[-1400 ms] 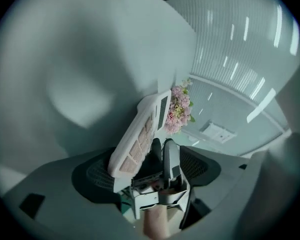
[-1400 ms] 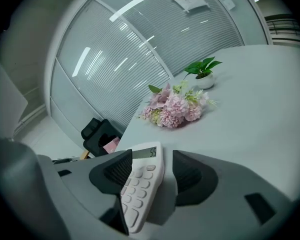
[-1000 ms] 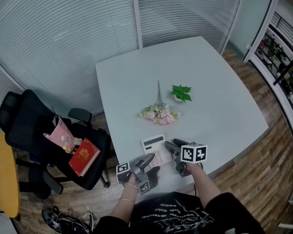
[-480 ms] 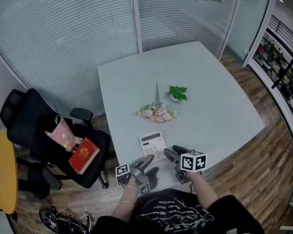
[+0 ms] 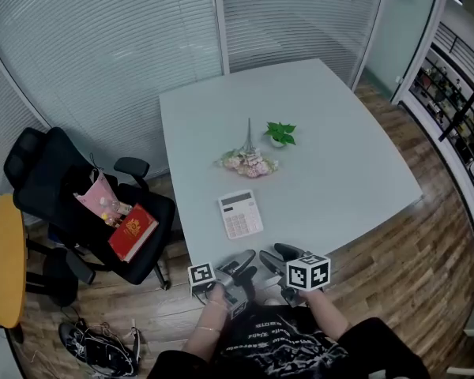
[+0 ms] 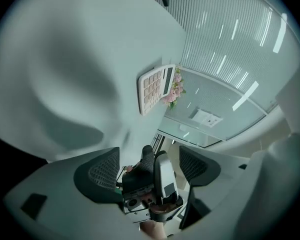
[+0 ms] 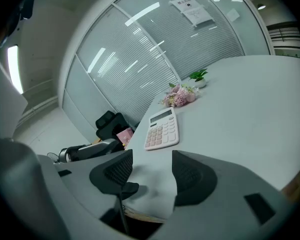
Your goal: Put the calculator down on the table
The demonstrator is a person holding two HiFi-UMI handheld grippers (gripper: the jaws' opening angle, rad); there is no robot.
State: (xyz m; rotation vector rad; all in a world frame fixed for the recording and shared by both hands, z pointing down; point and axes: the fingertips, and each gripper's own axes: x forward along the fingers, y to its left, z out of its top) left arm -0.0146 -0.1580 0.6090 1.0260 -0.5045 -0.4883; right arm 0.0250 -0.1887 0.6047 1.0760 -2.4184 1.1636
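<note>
A white calculator (image 5: 239,214) with pink keys lies flat on the pale grey table (image 5: 332,156), near the front edge. It shows again as the calculator (image 7: 163,128) ahead of my right jaws and as the calculator (image 6: 155,87) in the left gripper view. Both grippers hover at the table's near edge, close to my body. The left gripper (image 5: 246,260) is open with nothing between its jaws. The right gripper (image 5: 273,255) is open too and holds nothing. Across its jaws the left gripper (image 6: 146,168) looks at the other gripper's body.
A pink flower bunch (image 5: 247,162) and a small green plant (image 5: 280,133) lie mid-table beyond the calculator. A black office chair (image 5: 59,196) at the left carries a red book (image 5: 132,231) and a pink wrapped bouquet (image 5: 99,200). Glass walls with blinds stand behind. Cables (image 5: 103,350) lie on the wooden floor.
Both grippers have drawn back from the calculator toward my body. The calculator now lies alone on the table, apart from the jaws.
</note>
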